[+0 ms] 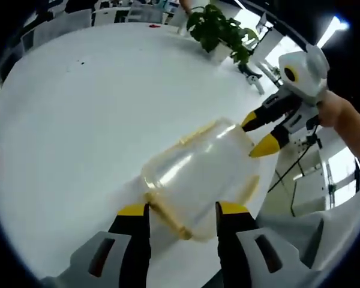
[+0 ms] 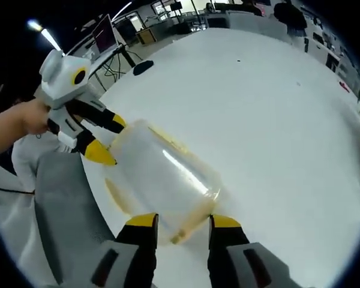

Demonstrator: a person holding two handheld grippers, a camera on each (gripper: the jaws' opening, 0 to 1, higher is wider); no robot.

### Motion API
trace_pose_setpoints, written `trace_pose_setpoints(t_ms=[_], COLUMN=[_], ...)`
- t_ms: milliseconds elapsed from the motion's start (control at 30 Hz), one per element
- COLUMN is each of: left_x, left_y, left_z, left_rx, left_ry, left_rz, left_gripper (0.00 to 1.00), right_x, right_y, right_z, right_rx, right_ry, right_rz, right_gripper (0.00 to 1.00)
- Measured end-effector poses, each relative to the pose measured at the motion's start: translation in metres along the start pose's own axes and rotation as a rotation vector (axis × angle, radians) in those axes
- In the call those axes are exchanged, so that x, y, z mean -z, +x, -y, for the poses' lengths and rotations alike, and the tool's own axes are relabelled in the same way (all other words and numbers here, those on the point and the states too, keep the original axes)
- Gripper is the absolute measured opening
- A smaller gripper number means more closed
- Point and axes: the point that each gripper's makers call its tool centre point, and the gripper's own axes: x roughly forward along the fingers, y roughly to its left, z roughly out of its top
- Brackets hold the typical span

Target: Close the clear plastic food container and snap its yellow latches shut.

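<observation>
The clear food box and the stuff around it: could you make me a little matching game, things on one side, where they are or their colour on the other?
Things:
1. food box
2. potted plant
3. latches
4. table

Descriptions:
A. white
B. yellow, along the box's edges
C. green, at the table's far edge in the left gripper view
D. clear, lying between the left gripper and the right gripper

Pairs: 1-D, 2-C, 3-B, 4-A
</observation>
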Motion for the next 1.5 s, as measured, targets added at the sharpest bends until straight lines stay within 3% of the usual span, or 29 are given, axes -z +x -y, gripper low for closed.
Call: trace_pose_setpoints(t_ms=[367,433,467,500,533,567,600,633,733,1267,1500], left_x=[0.000,-0.001,0.003,0.010,0.003,-0.001,-0.003,0.000,0.000,-0.003,-0.003], left_y=[0.002,0.005,0.008,0.013,0.021,0.019,0.013,0.011,0.008,0.010,0.008], left_z=[0.000,0.000,0.003,-0.001,0.000,0.000,-0.001,0.001,0.000,0.001,0.001], left_rx=[0.012,0.018,0.033,0.019,0.012,-0.002,-0.023,-0.013,0.011,0.015,0.009], left_ry=[-0.002,-0.029,-0.103,-0.113,-0.069,-0.047,-0.009,-0.055,-0.061,-0.088,-0.085], left_rz=[-0.004,0.007,0.001,-0.017,0.010,0.025,0.040,0.045,0.070,0.054,0.091], left_gripper=[0.41,0.42,0.42,0.45,0.48,0.48,0.48,0.48,0.48,0.45,0.47], right_x=[0.001,0.003,0.002,0.004,0.001,0.001,-0.003,-0.003,-0.001,0.002,0.003], right_y=[0.001,0.002,0.005,0.006,0.006,0.004,0.003,0.004,0.005,0.005,0.004], right_z=[-0.001,-0.001,-0.007,-0.015,-0.006,-0.008,-0.005,-0.007,-0.006,-0.009,-0.007], right_rx=[-0.024,-0.060,-0.118,-0.173,-0.128,-0.132,-0.066,-0.054,-0.078,-0.064,-0.080], right_ry=[0.002,0.027,0.057,0.057,0.037,-0.026,-0.006,-0.029,0.007,-0.006,0.007], right_rz=[-0.010,-0.001,0.029,0.027,0.034,0.020,0.026,0.018,0.017,-0.029,-0.007], right_gripper=[0.29,0.28,0.28,0.26,0.26,0.26,0.26,0.26,0.26,0.26,0.27])
